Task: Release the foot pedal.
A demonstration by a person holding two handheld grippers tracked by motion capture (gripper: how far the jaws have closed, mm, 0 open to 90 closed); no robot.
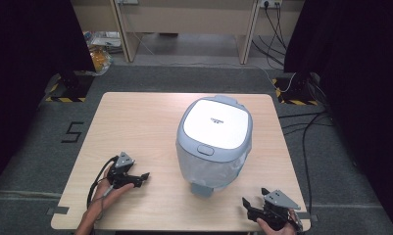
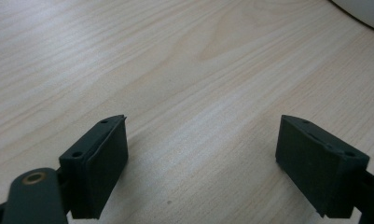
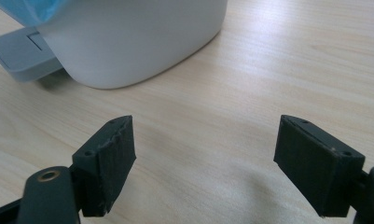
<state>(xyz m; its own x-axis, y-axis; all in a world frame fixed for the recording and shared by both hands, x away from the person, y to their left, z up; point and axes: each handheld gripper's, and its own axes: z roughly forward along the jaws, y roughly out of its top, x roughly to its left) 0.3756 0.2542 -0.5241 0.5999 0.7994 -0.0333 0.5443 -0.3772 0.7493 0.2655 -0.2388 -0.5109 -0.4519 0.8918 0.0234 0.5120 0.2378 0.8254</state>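
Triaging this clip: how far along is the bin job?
Nothing looks done: the pedal bin stands lid shut mid-table with its liner fitted. Nothing in hand: left gripper and right gripper rest open on the table, apart from it. Any bin handling remains.

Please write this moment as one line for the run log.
left gripper: open, empty, near table | right gripper: open, empty | pedal bin: lid shut, bag fitted, mid-table, untouched

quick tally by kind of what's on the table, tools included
trash bin with lid: 1
handheld tools: 2, left tool and right tool, both open and holding nothing
total: 3
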